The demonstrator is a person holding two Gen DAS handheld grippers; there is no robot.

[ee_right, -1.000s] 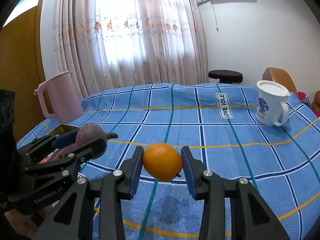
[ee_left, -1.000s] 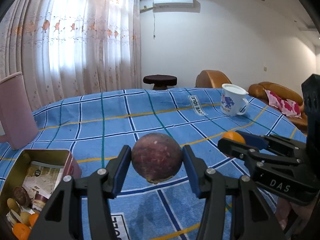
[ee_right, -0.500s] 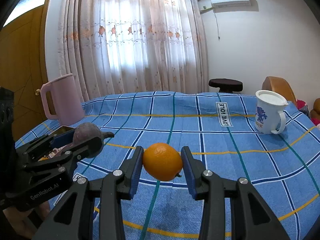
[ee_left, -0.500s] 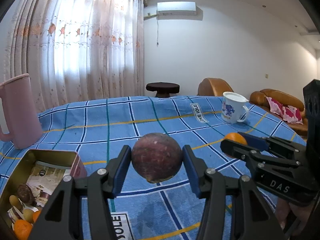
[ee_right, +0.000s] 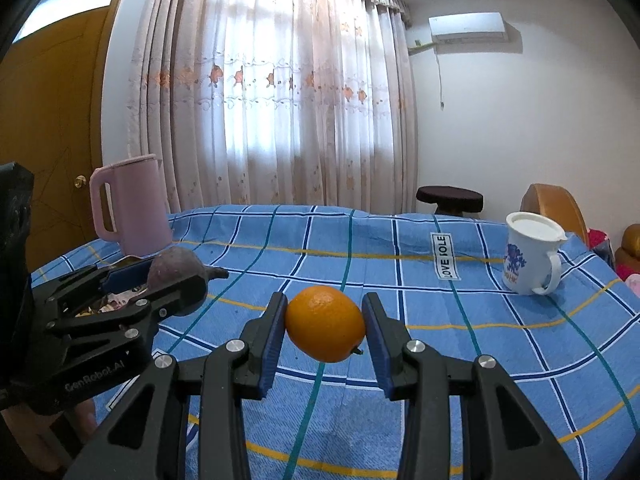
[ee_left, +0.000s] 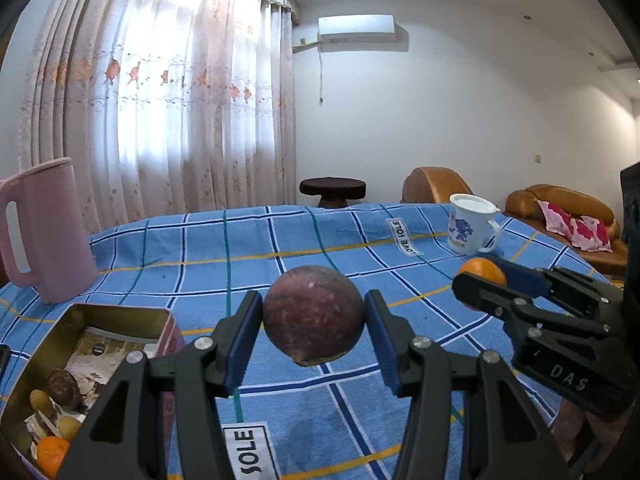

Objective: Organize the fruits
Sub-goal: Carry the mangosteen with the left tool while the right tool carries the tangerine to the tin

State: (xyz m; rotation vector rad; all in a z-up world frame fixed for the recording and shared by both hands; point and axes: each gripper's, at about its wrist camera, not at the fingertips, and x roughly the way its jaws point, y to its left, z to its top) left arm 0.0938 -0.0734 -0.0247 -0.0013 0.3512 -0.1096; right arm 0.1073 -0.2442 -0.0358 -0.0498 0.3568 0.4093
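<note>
At the far left of the table (ee_left: 280, 240), a pink jug (ee_left: 44, 232) stood upright on the blue checked cloth. Nearer, an open gold tin (ee_left: 120, 314) held several small fruits, including an orange one at its near corner. To its right, your left hand-held gripper (ee_left: 314, 320) pinched a round purple fruit (ee_left: 314, 314) between its blue pads, held clear above the cloth. Further right, your right hand-held gripper (ee_right: 325, 324) pinched an orange (ee_right: 326, 323) in the same way, also clear of the cloth. The two hand-held grippers sat side by side, near each other but apart. At the far right of the table, a white mug (ee_right: 530, 258) with a blue print stood upright, well apart from both fruits.
</note>
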